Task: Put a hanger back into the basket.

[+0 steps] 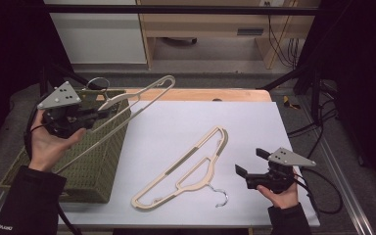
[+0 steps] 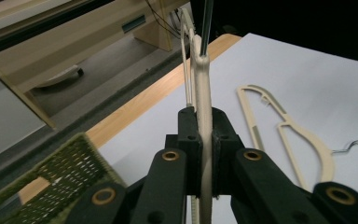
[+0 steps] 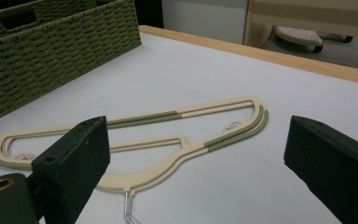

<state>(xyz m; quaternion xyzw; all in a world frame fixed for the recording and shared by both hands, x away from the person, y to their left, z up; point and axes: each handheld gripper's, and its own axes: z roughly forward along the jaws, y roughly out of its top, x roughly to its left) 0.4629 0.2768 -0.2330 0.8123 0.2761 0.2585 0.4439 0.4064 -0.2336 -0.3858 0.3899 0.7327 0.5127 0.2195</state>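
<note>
So the bench point(image 1: 254, 112) has a white sheet over it, and the green woven basket point(image 1: 95, 161) sits at its left edge. Looks like the job here is loading hangers into that basket.

The left gripper point(image 1: 100, 115) has its fingers clamped tight on a cream hanger point(image 1: 142, 100), held up in the air above the basket, one arm slanting down over the near side and the metal hook up by the hand. In the left gripper view you can see the fingers point(image 2: 189, 140) pinching the hanger edge-on, no gap at all. I'd say this is the carry step; next it needs to be lowered and tilted so it drops inside the rim without snagging the weave.

The second hanger point(image 1: 186, 169) lies flat on the sheet, well apart from the basket, hook pointing to the near edge. The right gripper point(image 1: 248, 164) is parked just beside it, fingers spread wide and holding nothing, lined up on it in the right gripper view.

Nothing's really blocking the way; beyond the bench's far edge there's just a wooden cabinet point(image 1: 215, 29)
</note>
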